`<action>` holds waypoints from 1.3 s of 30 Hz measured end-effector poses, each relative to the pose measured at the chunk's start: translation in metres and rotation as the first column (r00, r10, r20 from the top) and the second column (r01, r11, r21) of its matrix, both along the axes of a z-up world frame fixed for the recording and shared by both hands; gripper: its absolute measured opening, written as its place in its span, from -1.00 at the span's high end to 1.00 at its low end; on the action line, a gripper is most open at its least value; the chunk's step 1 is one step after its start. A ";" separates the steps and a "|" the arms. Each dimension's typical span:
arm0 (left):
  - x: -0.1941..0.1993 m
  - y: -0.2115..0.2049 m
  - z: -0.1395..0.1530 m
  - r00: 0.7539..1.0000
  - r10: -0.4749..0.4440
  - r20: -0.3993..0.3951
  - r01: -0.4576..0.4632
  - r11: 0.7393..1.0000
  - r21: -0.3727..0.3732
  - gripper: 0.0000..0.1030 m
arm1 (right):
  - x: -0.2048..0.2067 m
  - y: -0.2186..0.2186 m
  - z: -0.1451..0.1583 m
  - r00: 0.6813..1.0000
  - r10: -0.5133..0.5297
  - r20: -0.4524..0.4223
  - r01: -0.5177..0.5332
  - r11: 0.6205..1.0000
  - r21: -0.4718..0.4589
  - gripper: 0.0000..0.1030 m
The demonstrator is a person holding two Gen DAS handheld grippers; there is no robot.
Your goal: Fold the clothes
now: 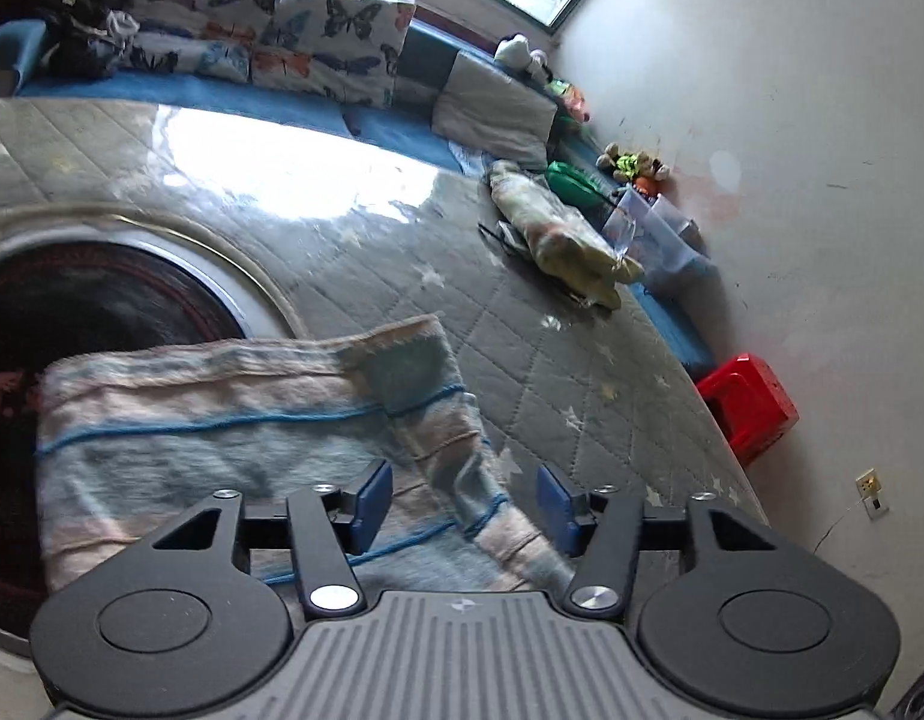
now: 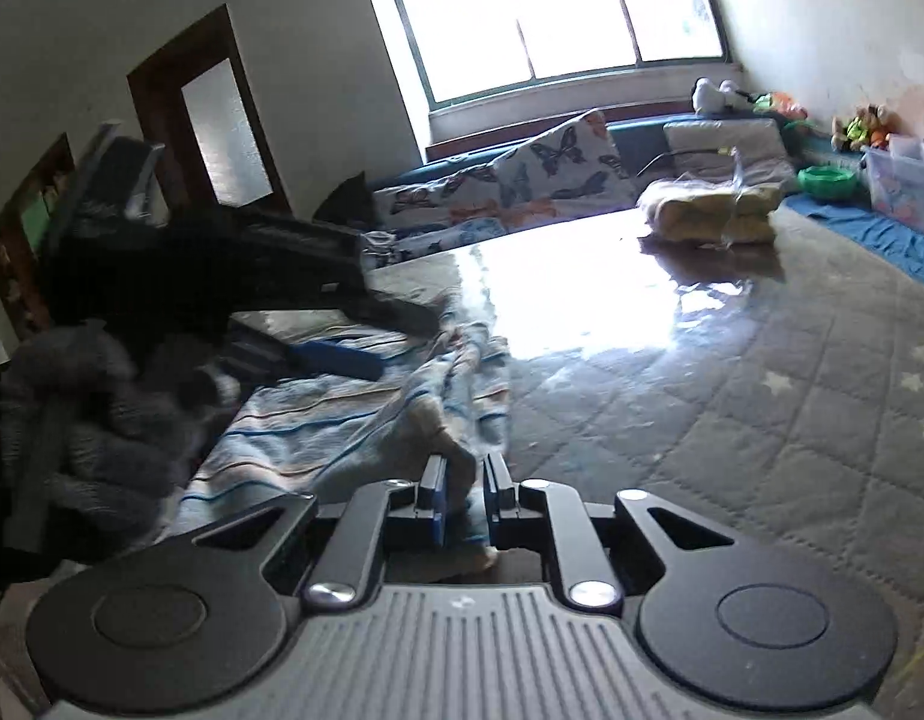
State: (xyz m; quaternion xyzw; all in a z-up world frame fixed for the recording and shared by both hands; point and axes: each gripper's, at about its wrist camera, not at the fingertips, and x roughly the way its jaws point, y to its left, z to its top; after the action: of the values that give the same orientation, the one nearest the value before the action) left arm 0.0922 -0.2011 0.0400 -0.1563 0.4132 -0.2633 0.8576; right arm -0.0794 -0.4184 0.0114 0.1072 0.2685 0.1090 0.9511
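Striped blue-and-pink garment (image 1: 234, 450) lying on the near part of the grey quilted mat (image 1: 582, 372), partly over a round basin (image 1: 132, 288) at the left. Left claw (image 1: 462, 507) spread wide, fabric under the gap, pads clear of it. Right claw (image 2: 465, 501) barely parted, a bunched edge of the cloth between the pads; cannot tell whether pinched or just let go. Looks like the fold being laid down. Best to let go fully, lift straight off without dragging the edge, then flatten the bunched ridge toward the far side.
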 end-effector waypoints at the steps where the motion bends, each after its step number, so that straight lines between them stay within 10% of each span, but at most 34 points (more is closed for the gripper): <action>1: -0.003 0.006 0.001 1.000 0.006 0.006 -0.006 1.000 0.004 -0.29 | -0.001 -0.002 0.002 1.000 -0.013 0.009 0.013 1.000 -0.008 0.57; 12: -0.058 0.049 0.000 0.990 -0.052 0.134 0.031 0.988 0.154 -0.34 | 0.026 0.022 0.038 0.992 0.097 0.083 -0.094 0.995 -0.045 0.53; 28: -0.093 0.074 -0.025 0.984 -0.079 0.157 0.044 0.976 0.215 -0.52 | 0.039 0.035 -0.014 0.994 0.080 -0.073 -0.088 0.990 -0.110 0.46; 39: -0.129 0.089 -0.029 0.962 -0.111 0.248 0.016 0.935 0.356 -0.63 | 0.034 0.031 -0.006 0.995 0.037 -0.095 -0.045 0.995 -0.092 -0.09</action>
State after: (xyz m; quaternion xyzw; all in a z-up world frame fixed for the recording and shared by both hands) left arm -0.0373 -0.1116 0.0111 0.0489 0.3405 -0.2319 0.9099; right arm -0.0453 -0.3874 0.0049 0.0617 0.3198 0.1106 0.9390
